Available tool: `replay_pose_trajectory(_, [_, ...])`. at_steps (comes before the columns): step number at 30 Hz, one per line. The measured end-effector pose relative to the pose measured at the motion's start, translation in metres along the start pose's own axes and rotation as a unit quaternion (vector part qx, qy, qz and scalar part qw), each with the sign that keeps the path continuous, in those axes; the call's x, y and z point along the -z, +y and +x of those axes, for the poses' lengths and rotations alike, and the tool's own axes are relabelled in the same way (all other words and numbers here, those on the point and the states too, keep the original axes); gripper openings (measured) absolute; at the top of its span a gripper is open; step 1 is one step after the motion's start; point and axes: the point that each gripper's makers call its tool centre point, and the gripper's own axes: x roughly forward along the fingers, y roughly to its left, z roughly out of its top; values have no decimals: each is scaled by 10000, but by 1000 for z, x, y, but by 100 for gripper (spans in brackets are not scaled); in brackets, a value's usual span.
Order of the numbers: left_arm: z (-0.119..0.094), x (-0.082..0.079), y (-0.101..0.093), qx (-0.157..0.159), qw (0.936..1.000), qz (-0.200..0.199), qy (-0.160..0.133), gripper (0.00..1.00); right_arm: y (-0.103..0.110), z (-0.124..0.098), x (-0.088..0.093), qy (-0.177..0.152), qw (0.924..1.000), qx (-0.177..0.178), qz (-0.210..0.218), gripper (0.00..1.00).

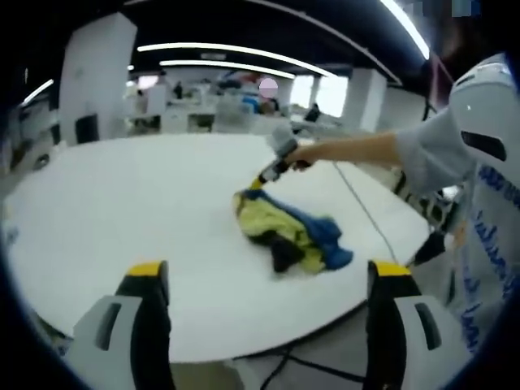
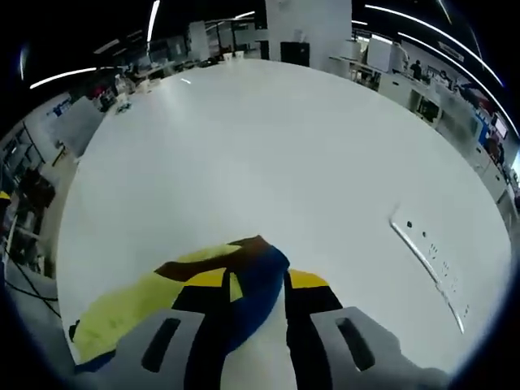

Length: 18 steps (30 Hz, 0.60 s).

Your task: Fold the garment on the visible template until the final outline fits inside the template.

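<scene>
One round white table (image 1: pixel 122 219) carries one garment (image 1: pixel 292 231), a crumpled heap of yellow and blue cloth with a dark patch. In the left gripper view the heap lies at about 4 o'clock on the tabletop, near the table's edge on the person's side. The rest of the surface, from 7 through 12 to 2 o'clock, lies bare, with wide room around the heap on three sides.

The left gripper (image 1: pixel 264 280) hangs off the table's near edge, well apart from the cloth, its two yellow-tipped jaws spread wide with nothing between them.

The right gripper (image 1: pixel 258 182) reaches in from 2 o'clock, held by a hand (image 1: pixel 305 153) on a grey sleeve (image 1: pixel 443 142), and its tip meets the heap's far end. In the right gripper view its jaws stand close together with a fold of blue cloth running down between them; the garment's yellow part spreads toward 8 o'clock.

One pale strip (image 2: pixel 428 260) with small dark marks lies on the table at 4 o'clock in the right gripper view, well apart from the garment. A thin cable (image 1: pixel 366 207) crosses the table past the heap.
</scene>
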Motion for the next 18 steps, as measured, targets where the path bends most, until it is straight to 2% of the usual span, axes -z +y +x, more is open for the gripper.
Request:
replay_pose_trajectory(4, [1,3,0,-24,10000,-40,33,96,-9,14,-2,149,9998,-94,3,25])
replay_pose_trajectory(8, [2,9,0,-53,9999,-145,63,95,-17,24,1,307,9994,-32,-172,24])
replay_pose_trajectory(18, [4,14,3,-111,9995,-281,89,94,-16,33,2,436,9985,-54,-314,20])
